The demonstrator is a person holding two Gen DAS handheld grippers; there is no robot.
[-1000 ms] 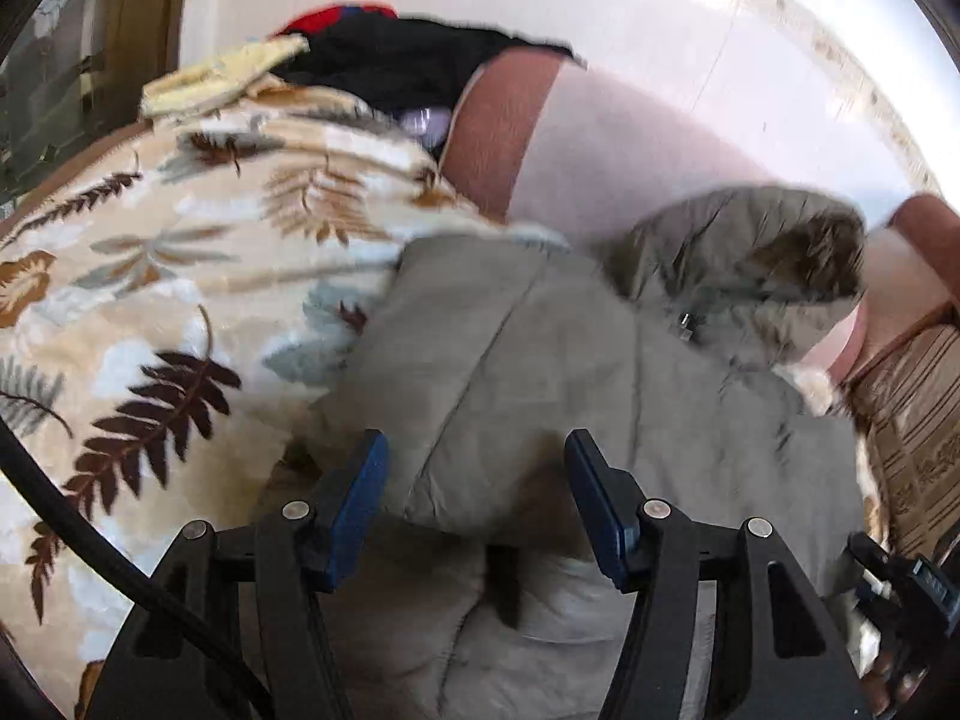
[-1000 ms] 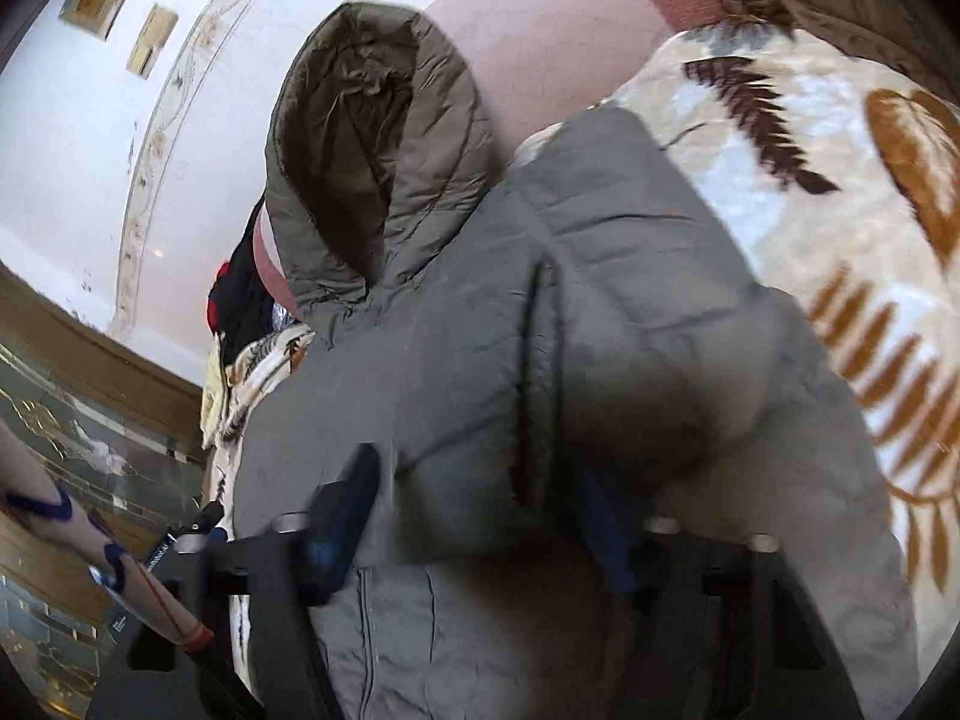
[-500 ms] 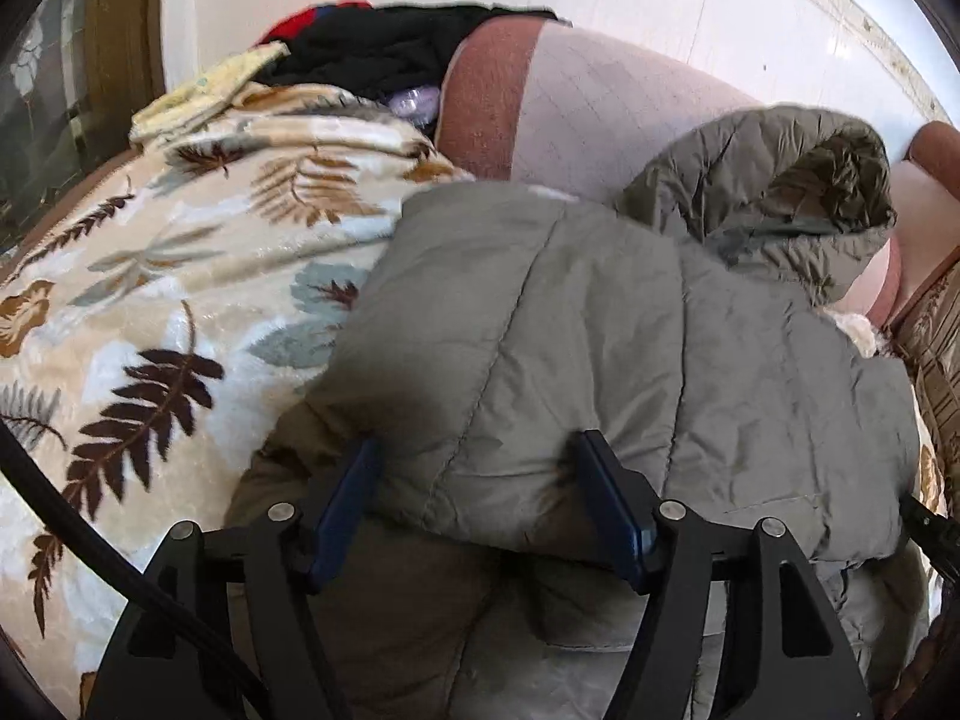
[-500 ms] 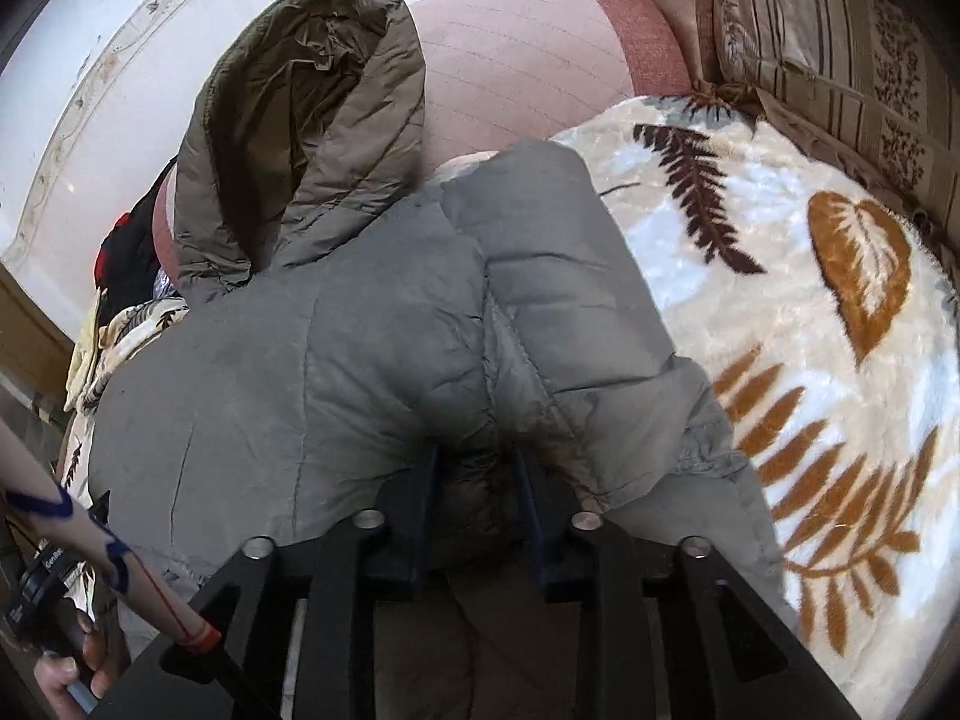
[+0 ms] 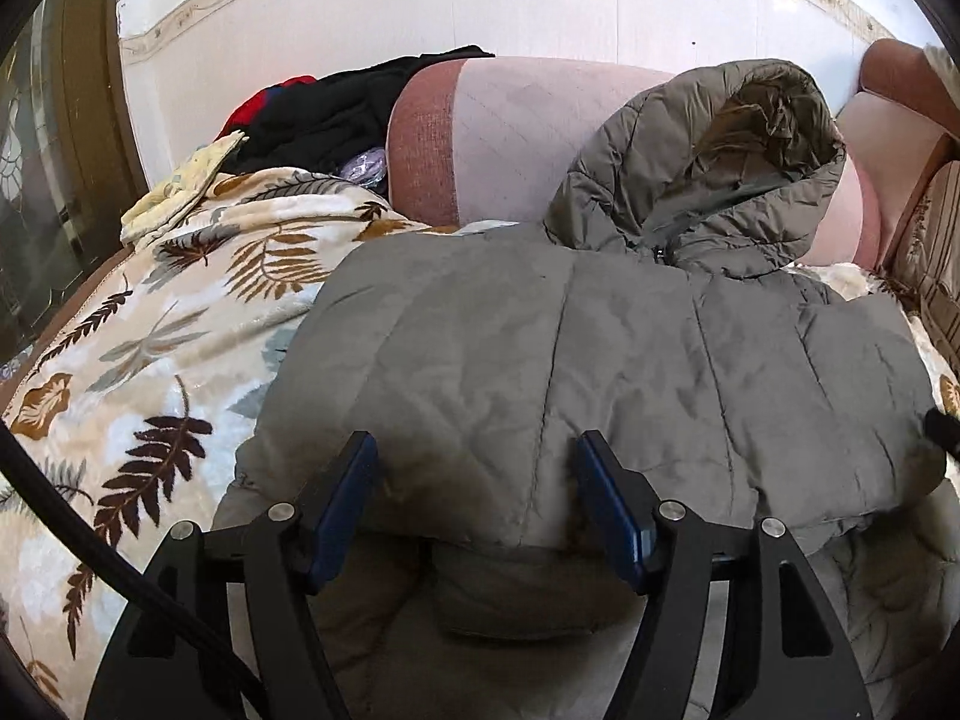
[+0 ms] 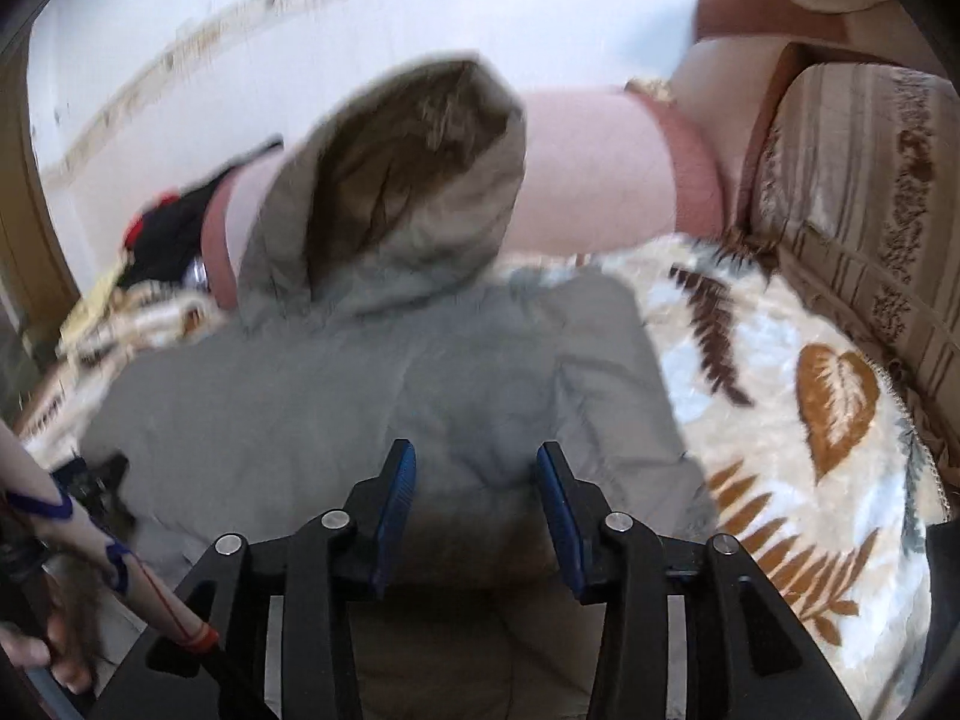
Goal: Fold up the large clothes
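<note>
Quilted puffy grey-green jacket (image 5: pixel 600 372) w/ hood (image 5: pixel 720 162) lies on plush leaf-print blanket (image 5: pixel 150 360).

A grey hooded puffer jacket (image 5: pixel 600 360) lies folded on a leaf-print blanket (image 5: pixel 150 372), hood (image 5: pixel 720 168) at one o'clock against a pink sofa back (image 5: pixel 516 120). The left gripper (image 5: pixel 477 498), jaws apart, straddles its near edge at six o'clock.

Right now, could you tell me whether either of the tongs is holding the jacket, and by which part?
Neither holds anything. The left tongs and right tongs both stand open over the folded hem edge of the grey hooded puffer jacket, fabric between the fingers but not clamped.
</note>
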